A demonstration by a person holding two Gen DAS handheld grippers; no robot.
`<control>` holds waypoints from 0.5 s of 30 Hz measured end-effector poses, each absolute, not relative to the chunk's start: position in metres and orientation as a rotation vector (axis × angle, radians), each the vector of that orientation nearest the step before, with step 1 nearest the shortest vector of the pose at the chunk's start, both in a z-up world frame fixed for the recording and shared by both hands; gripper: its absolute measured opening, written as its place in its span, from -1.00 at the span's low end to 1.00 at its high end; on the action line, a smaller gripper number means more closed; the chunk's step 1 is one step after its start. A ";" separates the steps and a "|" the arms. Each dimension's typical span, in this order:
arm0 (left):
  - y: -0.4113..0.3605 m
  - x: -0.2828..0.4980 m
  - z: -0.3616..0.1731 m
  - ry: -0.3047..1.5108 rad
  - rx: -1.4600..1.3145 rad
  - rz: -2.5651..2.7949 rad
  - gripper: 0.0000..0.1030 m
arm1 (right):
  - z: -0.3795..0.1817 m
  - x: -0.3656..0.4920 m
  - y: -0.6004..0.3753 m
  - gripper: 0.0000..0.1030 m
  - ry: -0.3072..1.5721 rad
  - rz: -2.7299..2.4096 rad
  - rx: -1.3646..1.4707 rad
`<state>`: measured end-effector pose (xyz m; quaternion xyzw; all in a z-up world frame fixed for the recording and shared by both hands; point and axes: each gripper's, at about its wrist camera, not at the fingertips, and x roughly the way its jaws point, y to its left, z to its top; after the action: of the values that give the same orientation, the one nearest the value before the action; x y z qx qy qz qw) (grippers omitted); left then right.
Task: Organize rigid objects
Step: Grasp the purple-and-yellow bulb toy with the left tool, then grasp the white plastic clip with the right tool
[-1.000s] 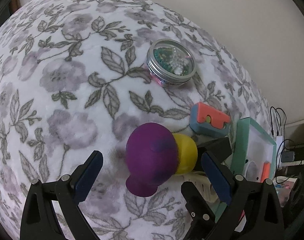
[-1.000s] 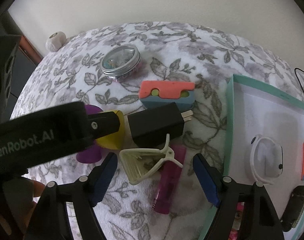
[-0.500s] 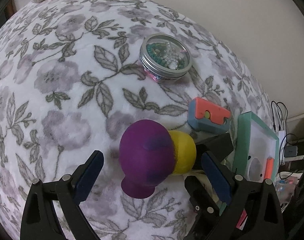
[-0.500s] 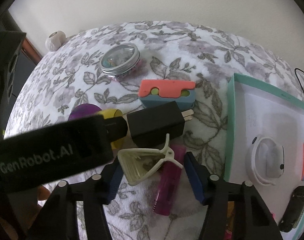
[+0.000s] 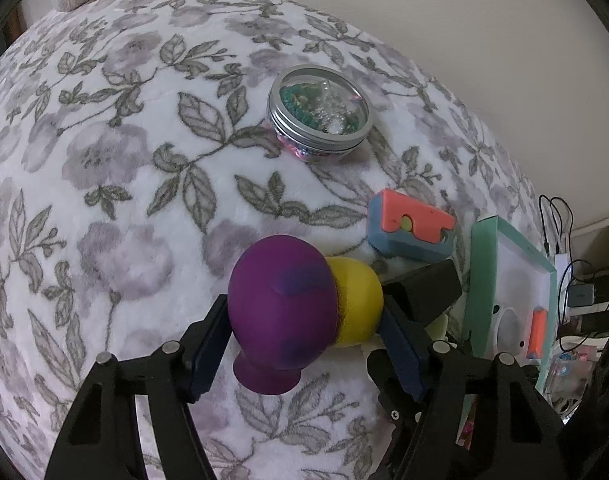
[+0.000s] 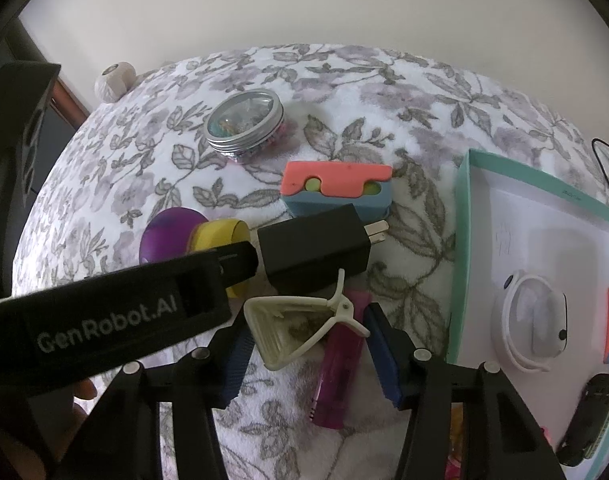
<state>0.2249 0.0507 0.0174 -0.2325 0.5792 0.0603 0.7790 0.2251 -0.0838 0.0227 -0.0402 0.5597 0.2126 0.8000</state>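
My left gripper [image 5: 304, 348] is shut on a purple and yellow toy [image 5: 296, 312]; its pads press the purple bulb on the left and the yellow cap on the right. The toy also shows in the right wrist view [image 6: 192, 236], partly behind the left gripper body. My right gripper [image 6: 304, 356] has closed around a cream plastic clip [image 6: 296, 328] that lies over a magenta lighter [image 6: 336, 376]; its pads sit close at the clip's sides. A black plug adapter [image 6: 316, 248] lies just beyond the clip.
A round tin with a clear lid [image 5: 320, 114] and an orange and blue block [image 5: 408, 228] lie further out on the floral blanket [image 5: 124, 160]. A teal-rimmed tray [image 6: 464, 240] on the right holds a white band, an orange piece and a dark object.
The left jaws have closed from wide open onto the purple and yellow toy. The right jaws have narrowed around the cream clip.
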 end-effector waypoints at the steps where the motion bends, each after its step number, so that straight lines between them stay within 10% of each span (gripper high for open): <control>1: 0.051 0.225 0.018 1.252 -0.505 0.131 0.42 | 0.023 0.225 -0.084 0.11 1.201 0.458 -0.087; 15: 0.070 0.215 0.039 1.194 -0.529 0.175 0.42 | 0.035 0.224 -0.088 0.10 1.187 0.471 -0.088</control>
<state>0.2149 0.0695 0.0385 -0.2460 0.5545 0.0812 0.7908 0.2236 -0.0876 0.0352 -0.0412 0.5540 0.2196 0.8020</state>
